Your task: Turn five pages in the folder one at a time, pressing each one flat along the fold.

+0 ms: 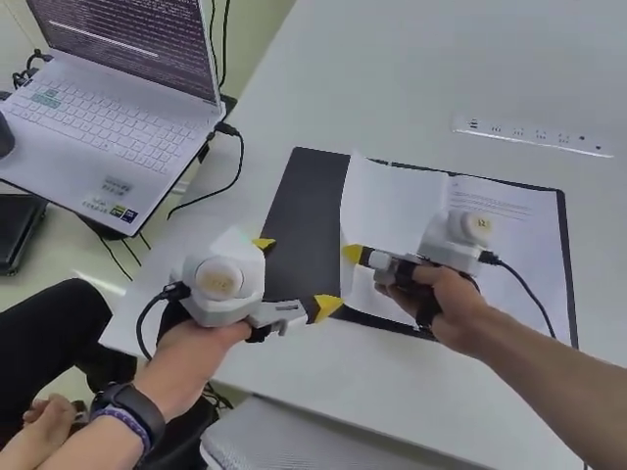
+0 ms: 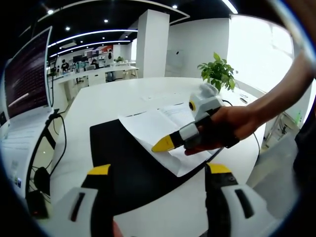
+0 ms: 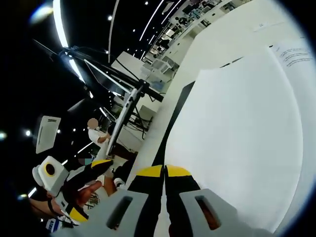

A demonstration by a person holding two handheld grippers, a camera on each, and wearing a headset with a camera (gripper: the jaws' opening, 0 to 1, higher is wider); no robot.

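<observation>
A black folder [image 1: 299,215] lies open on the white table [image 1: 392,59]. A white page [image 1: 392,211] stands lifted and curved over it, above the printed pages [image 1: 519,235] on the folder's right half. My right gripper [image 1: 353,255] is shut on that page's near left corner. Its jaws are pressed together in the right gripper view [image 3: 164,171], with the page [image 3: 237,128] spreading to their right. My left gripper [image 1: 294,275] is open and holds nothing at the folder's near left edge. In its own view [image 2: 159,169] its jaws frame the black cover [image 2: 123,158] and the right gripper [image 2: 163,143].
An open laptop [image 1: 108,88] stands at the far left, with cables [image 1: 220,176] running toward the folder. A white power strip [image 1: 534,135] lies at the back right. The table's near edge [image 1: 323,392] is close below the grippers. A potted plant [image 2: 217,74] stands far off.
</observation>
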